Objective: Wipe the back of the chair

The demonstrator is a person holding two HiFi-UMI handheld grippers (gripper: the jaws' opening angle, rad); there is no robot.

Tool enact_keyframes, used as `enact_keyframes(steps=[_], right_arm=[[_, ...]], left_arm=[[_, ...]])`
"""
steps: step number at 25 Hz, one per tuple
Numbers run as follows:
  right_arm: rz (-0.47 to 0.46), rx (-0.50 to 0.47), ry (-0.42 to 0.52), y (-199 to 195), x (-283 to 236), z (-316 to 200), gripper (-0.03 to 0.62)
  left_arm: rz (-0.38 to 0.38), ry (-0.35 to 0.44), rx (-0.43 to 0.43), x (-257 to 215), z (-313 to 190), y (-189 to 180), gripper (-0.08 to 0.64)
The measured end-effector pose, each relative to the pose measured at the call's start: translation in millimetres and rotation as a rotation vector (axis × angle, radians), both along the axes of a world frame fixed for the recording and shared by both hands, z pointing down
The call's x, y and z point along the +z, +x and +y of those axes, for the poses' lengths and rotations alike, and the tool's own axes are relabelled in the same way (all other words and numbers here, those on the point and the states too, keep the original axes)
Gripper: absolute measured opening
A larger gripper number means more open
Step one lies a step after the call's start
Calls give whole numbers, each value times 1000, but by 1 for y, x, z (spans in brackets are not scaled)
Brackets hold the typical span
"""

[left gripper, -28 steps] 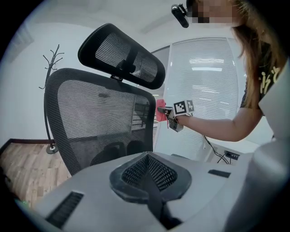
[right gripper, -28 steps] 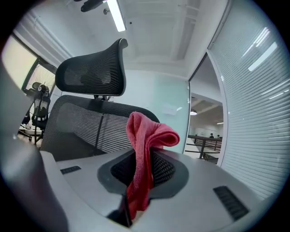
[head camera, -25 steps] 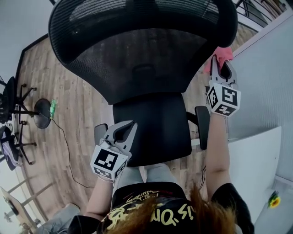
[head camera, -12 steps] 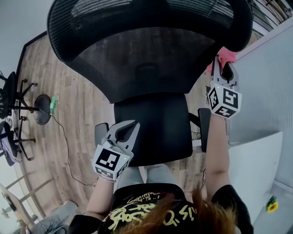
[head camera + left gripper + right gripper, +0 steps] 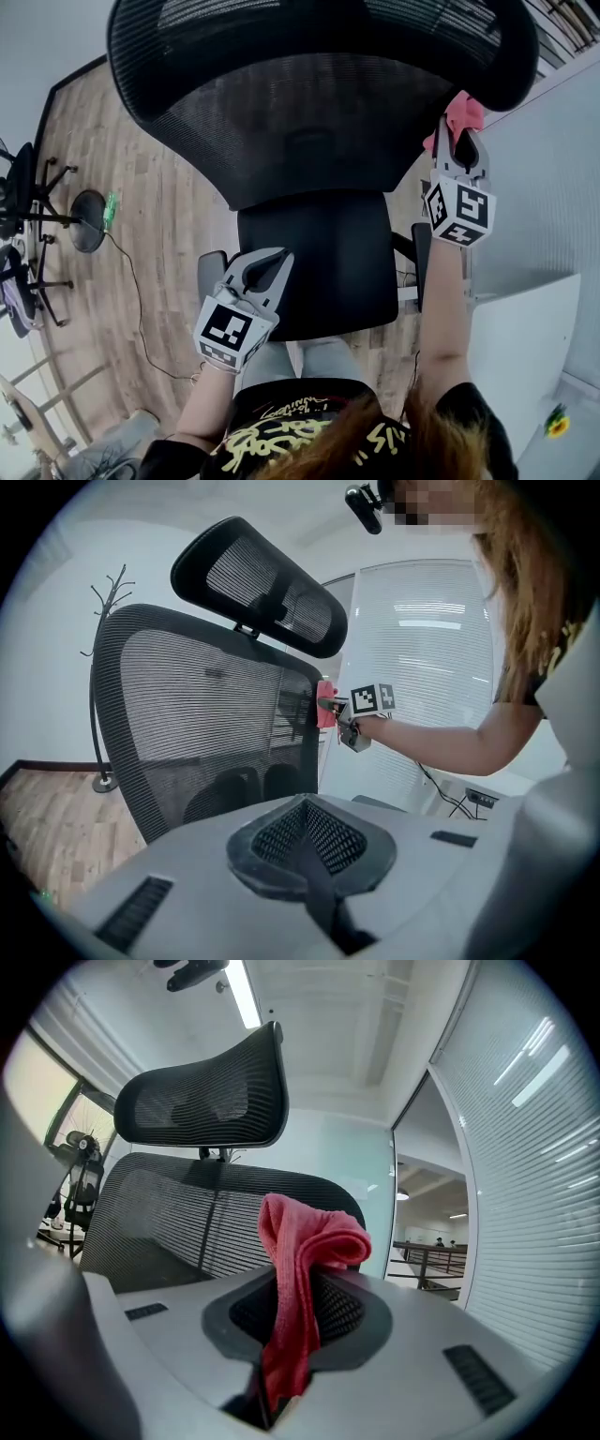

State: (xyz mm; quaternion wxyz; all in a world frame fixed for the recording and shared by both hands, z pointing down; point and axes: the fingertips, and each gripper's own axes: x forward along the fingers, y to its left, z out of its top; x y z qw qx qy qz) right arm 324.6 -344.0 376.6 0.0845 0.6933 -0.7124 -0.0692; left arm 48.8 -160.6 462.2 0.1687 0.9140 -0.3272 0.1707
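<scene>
A black mesh office chair fills the head view, its back [image 5: 309,122] at the top and its seat [image 5: 319,258] below. My right gripper [image 5: 459,136] is shut on a pink cloth [image 5: 464,111], which sits against the right edge of the chair back. The right gripper view shows the cloth [image 5: 302,1260] draped from the shut jaws, with the chair back [image 5: 178,1222] and headrest [image 5: 211,1091] behind. My left gripper [image 5: 265,262] hangs over the seat's near left corner, shut and empty. The left gripper view shows its jaws closed [image 5: 305,803] and the chair back [image 5: 206,714] just ahead.
Other chair bases [image 5: 33,220] and a cable [image 5: 136,300] lie on the wooden floor at the left. A white desk [image 5: 525,347] and a blinds-covered partition [image 5: 553,169] stand close on the right. A coat stand [image 5: 101,667] shows behind the chair.
Both grippers keep almost the same places. The view has shifted a little, and the cloth stays at the chair back's right edge.
</scene>
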Motion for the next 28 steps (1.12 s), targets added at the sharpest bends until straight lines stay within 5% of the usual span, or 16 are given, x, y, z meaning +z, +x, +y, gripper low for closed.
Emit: enact_keyframes(steps=[28], right_arm=[[-58,-81,18,-116,4,-3,60]], left_arm=[[18,-13,-3,1,0,-53,-6]])
